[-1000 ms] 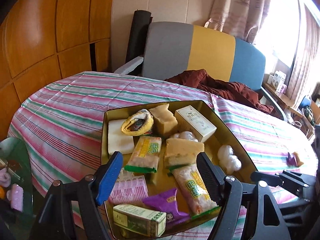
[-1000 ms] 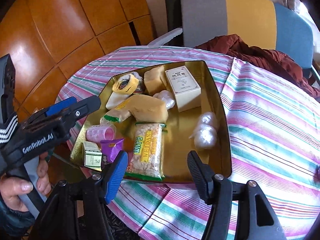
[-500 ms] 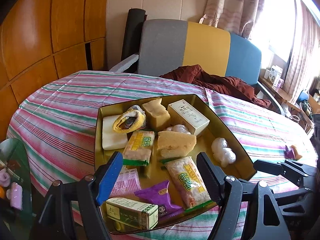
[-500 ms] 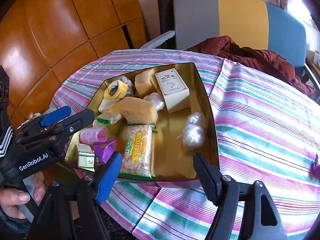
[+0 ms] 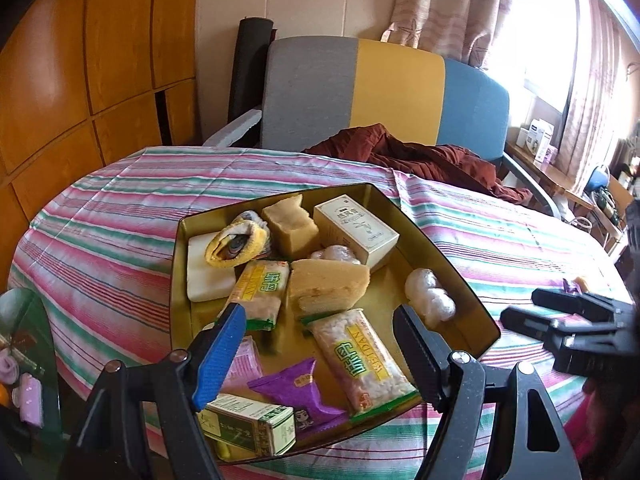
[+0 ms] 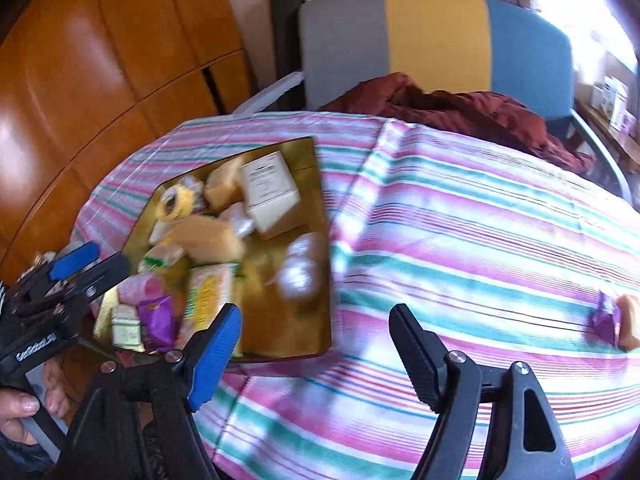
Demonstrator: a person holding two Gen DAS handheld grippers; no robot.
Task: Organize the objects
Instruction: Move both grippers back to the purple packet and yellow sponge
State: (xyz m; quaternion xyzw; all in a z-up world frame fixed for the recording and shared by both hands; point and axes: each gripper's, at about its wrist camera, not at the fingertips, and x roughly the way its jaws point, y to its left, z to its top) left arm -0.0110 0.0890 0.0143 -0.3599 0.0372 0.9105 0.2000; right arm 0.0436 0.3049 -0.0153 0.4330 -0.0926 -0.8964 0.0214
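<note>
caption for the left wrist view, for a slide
Open left gripper hovers over a gold tray of packaged snacks on a striped tablecloth.

Round table under a pink, green and white striped cloth [image 5: 112, 216]. At 12 o'clock beyond it, a chair with a grey, yellow and blue fabric back [image 5: 384, 92]; dark red crumpled garment [image 5: 432, 160] lies on its seat, reaching the table edge. Orange wooden wall panels [image 5: 80, 72] at 10 o'clock. Patterned beige curtains [image 5: 448, 4] at 1 o'clock beside a bright window [image 5: 544, 28].
</note>
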